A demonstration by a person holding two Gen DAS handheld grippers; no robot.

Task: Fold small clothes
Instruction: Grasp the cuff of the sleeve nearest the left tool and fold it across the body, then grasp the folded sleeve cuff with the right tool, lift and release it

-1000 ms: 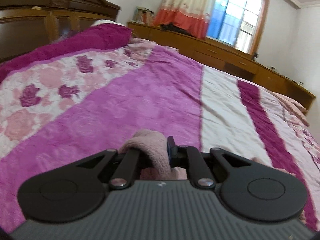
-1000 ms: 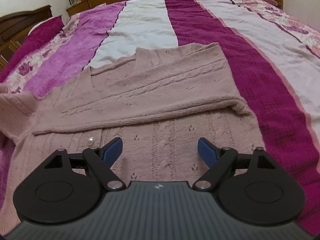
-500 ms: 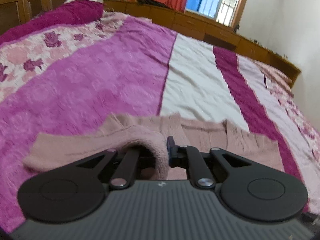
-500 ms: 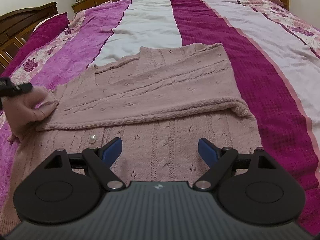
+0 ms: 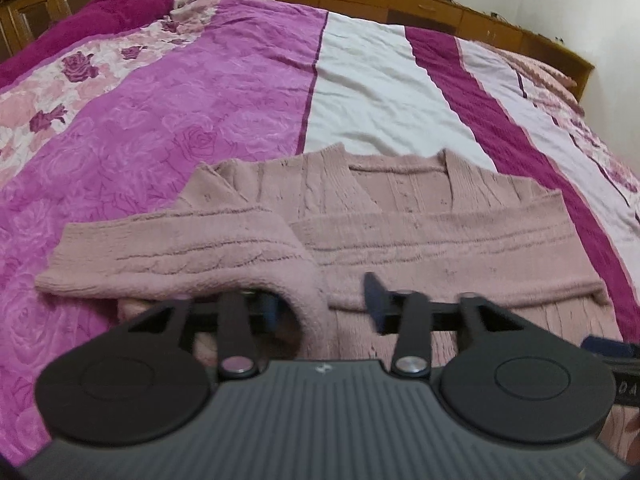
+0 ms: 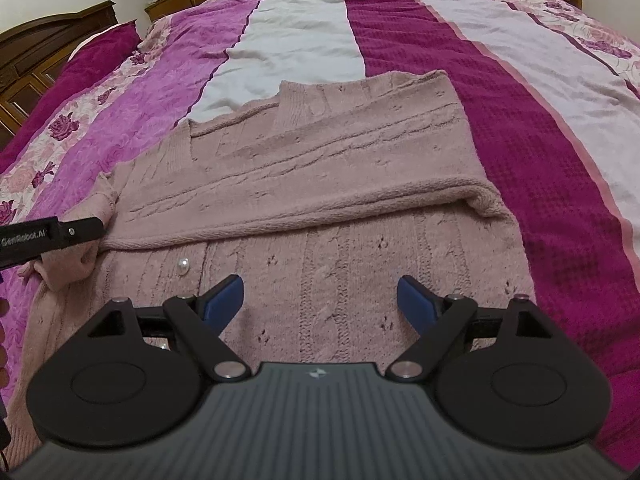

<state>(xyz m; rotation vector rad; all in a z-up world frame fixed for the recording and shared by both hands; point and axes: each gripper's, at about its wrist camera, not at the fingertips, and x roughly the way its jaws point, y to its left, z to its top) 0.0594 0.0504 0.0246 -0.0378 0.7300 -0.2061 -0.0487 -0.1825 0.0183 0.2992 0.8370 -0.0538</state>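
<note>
Covering nearly the whole scene was one bed point(image 6: 420, 24) with a striped pink, white and magenta spread, and on it lay a single pale pink cardigan point(image 6: 320, 208), spread flat with one sleeve folded across its chest. The right gripper point(image 6: 320, 294) hung over the lower front of the knit, its jaws set wide with nothing between them but cloth lying below. The left gripper point(image 5: 324, 306) sat at the other sleeve point(image 5: 192, 252), its jaws opening; the cuff's thick fold draped between them, touching the left finger, most of which it hid, while the right pad stood clear. One pearl button point(image 6: 183, 267) showed on the placket. In the left view, the right gripper appeared only as a cut-off sliver at the right edge.
</note>
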